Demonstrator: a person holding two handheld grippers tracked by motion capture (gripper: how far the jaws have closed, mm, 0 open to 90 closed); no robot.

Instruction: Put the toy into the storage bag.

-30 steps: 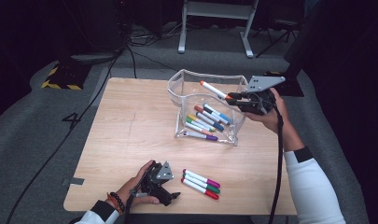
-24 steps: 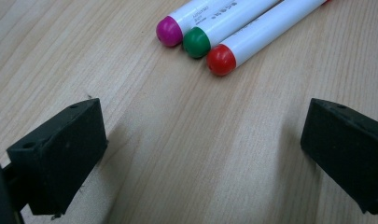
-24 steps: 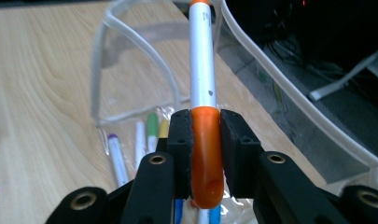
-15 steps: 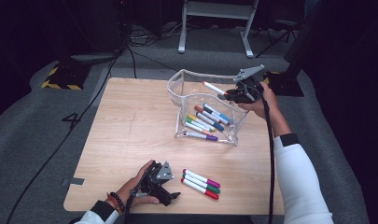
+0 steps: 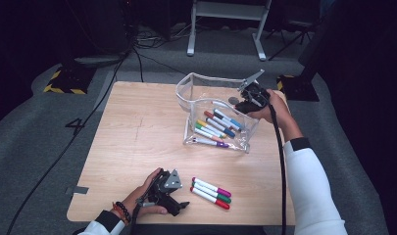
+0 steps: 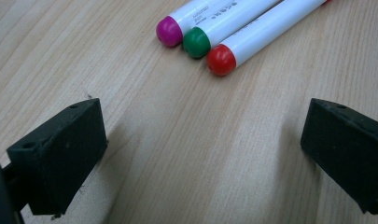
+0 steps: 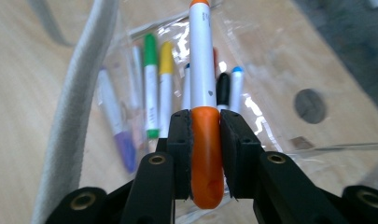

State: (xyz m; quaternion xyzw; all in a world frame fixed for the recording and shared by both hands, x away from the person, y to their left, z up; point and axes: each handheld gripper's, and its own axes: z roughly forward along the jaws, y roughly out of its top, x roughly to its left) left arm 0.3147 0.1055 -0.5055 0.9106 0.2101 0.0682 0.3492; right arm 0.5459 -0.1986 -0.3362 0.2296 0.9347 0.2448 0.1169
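**Orange marker clamped over the pouch**

Right gripper [image 7: 206, 135] is closed on the orange marker [image 7: 203, 70] by its cap, barrel pointing straight ahead into the clear pouch [image 5: 188, 90]. More markers [image 7: 158, 88] lie inside, below and ahead of it. Left gripper [image 6: 200, 154] sits wide open on the counter [image 5: 137, 127], nothing between the jaws; three markers [image 6: 224, 28] lie just ahead.

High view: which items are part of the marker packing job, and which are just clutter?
In the job:
- orange marker, clamped in right gripper
- clear pouch holding markers
- three markers beside open left gripper

Lying about:
- floor cables
- metal stand
- hazard-striped block
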